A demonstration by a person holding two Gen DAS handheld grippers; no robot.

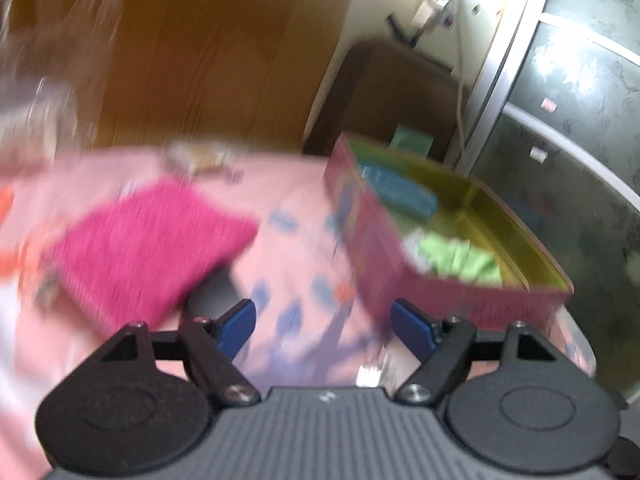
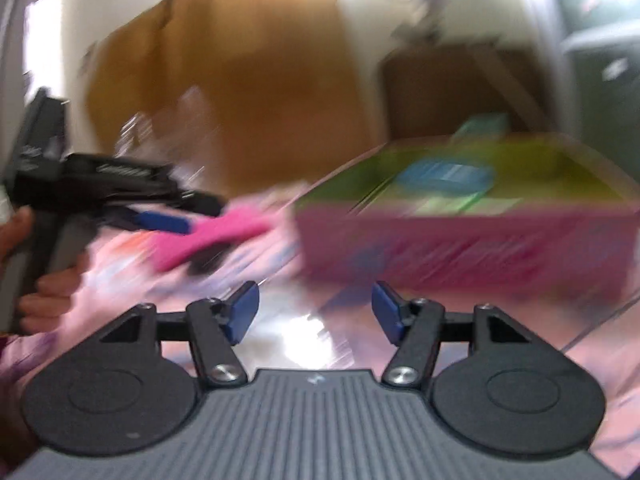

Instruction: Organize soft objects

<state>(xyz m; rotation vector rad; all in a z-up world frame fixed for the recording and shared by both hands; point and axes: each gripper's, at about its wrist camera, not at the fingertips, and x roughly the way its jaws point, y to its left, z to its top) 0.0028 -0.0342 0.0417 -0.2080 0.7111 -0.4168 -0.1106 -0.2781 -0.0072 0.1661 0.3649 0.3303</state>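
Magenta knit cloth (image 1: 148,244), folded into a thick square, lies flat on the pink printed tablecloth (image 1: 292,264), left of the box and clear of it, and nothing is gripping it. In the left wrist view the left gripper (image 1: 324,326) hangs low over the cloth-covered table with its blue pads (image 1: 239,325) spread wide and only patterned fabric between them; the magenta cloth sits just off its left finger. My read is that the jaws stand apart so they can straddle the fold's edge. To the right stands the pink box (image 1: 404,276) with its yellow-green lining, open at the top, and already inside lie a green cloth (image 1: 460,260) near the front wall and a blue cloth (image 1: 404,196) further back. That looks like the sorting bin, so the magenta piece is likely the one left to go in. In the right wrist view the right gripper (image 2: 316,312) also has its pads (image 2: 245,312) well apart and empty, aimed at the gap in front of the box, perhaps to steady things or take the cloth's other side. A hand (image 2: 44,292) at that frame's left edge holds the other tool beside the cloth. Both pictures are heavily smeared, so whether that tool's pad touches the cloth I cannot tell.
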